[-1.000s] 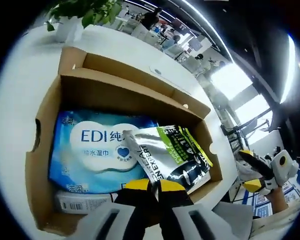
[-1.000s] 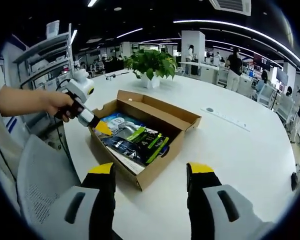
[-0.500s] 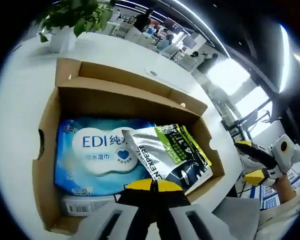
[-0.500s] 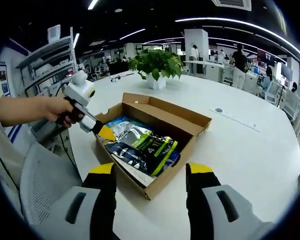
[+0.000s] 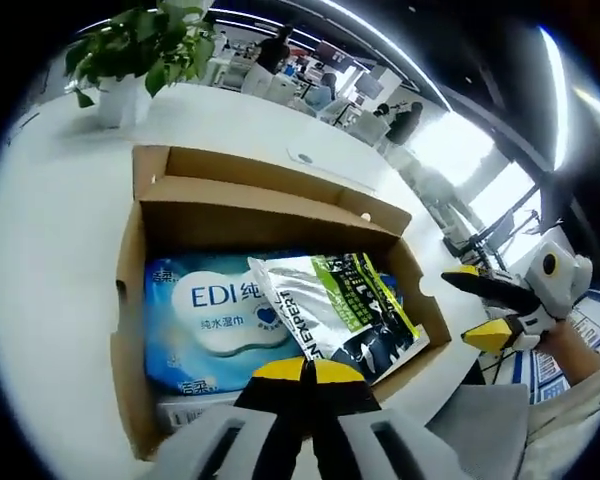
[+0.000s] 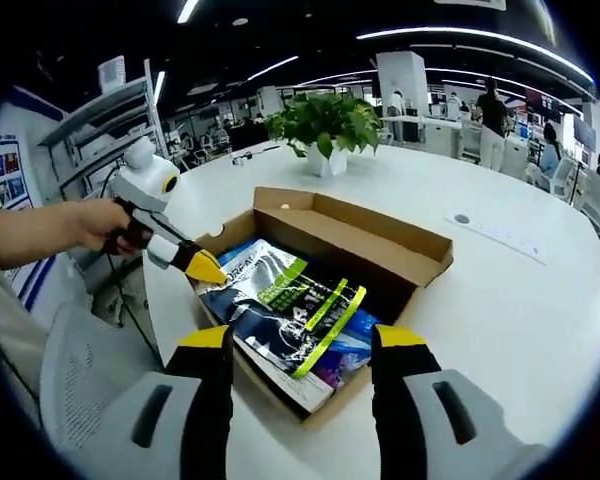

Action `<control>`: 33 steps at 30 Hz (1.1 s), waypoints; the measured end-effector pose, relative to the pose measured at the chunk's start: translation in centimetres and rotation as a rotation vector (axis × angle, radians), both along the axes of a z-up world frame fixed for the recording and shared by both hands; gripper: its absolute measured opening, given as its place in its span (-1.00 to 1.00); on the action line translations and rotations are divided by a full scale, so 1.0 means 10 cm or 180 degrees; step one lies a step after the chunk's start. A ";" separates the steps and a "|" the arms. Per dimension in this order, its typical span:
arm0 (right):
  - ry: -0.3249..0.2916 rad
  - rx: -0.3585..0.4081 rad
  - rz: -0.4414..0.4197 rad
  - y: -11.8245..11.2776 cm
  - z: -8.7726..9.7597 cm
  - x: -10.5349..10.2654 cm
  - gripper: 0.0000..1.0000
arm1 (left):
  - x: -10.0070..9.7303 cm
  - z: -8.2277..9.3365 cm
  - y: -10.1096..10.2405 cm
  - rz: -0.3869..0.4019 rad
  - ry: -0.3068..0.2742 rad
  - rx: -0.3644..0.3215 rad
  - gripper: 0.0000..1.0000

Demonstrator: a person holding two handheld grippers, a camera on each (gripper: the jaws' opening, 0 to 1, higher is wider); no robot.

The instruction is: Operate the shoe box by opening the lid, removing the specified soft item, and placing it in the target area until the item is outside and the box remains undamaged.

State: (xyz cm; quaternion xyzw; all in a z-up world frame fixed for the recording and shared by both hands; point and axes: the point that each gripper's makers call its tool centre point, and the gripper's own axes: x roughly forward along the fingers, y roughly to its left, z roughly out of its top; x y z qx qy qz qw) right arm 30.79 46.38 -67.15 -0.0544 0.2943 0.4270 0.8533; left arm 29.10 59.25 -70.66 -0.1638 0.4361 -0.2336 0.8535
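Shoe box (image 6: 400, 262): brown cardboard, lid already folded back flat behind it, standing on the white round table (image 6: 520, 310). No tears or crushed corners that I could see.

Contents, top layer: one foil pouch (image 5: 342, 318), silver with green and black print, lying tilted across the box with its near corner at the front wall. Beneath it, a blue wet-wipe pack (image 5: 215, 310) lettered "EDI", lying flat along the box floor. A white edge showed under the wipes at the front; I could not tell what it was.

Left gripper (image 5: 305, 368): mine, jaws pressed together at the pouch's near corner. In the right gripper view, its yellow tips (image 6: 204, 268) met at the pouch edge by the front-left wall. I judged it to be pinching that corner, though the contact itself was hidden behind the tips.

Right gripper (image 6: 305, 345): mine, jaws spread wide, holding nothing, poised in front of the box's near corner and apart from it.

Handling, as I judged it: the pouch looked light, thin and crinkly, limp rather than stiff, with a slick foil face likely to slide between the pads. A sealed edge or corner seemed the best hold, where the layers are flat. It would droop when lifted and could drag on the front wall, so the box might need steadying.

Other: potted plant (image 6: 327, 127) at the far side of the table.
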 end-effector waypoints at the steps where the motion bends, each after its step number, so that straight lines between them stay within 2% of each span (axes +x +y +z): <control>1: 0.0031 -0.0014 0.0025 0.03 -0.02 0.01 0.03 | 0.00 0.01 0.01 0.0001 -0.0013 0.0010 -1.00; 7: 0.0217 -0.0073 0.0104 0.14 -0.14 0.01 -0.04 | 0.00 0.04 0.05 -0.0012 -0.0105 0.0038 -1.00; 13: 0.0303 -0.0156 0.0185 0.23 -0.24 0.03 -0.13 | 0.00 0.07 0.11 -0.0008 -0.0190 0.0051 -1.00; 16: 0.0424 -0.0170 0.0223 0.28 -0.31 0.03 -0.17 | 0.00 0.08 0.15 -0.0033 -0.0258 0.0063 -1.00; 22: 0.0489 -0.0235 0.0250 0.35 -0.40 0.10 -0.21 | 0.00 0.09 0.18 -0.0035 -0.0325 0.0062 -1.00; 26: 0.0665 -0.0240 0.0236 0.40 -0.48 0.11 -0.28 | 0.01 0.10 0.19 -0.0053 -0.0377 0.0066 -1.00; 33: 0.0712 -0.0271 0.0217 0.43 -0.55 0.15 -0.34 | 0.01 0.12 0.20 -0.0157 -0.0511 0.0115 -1.00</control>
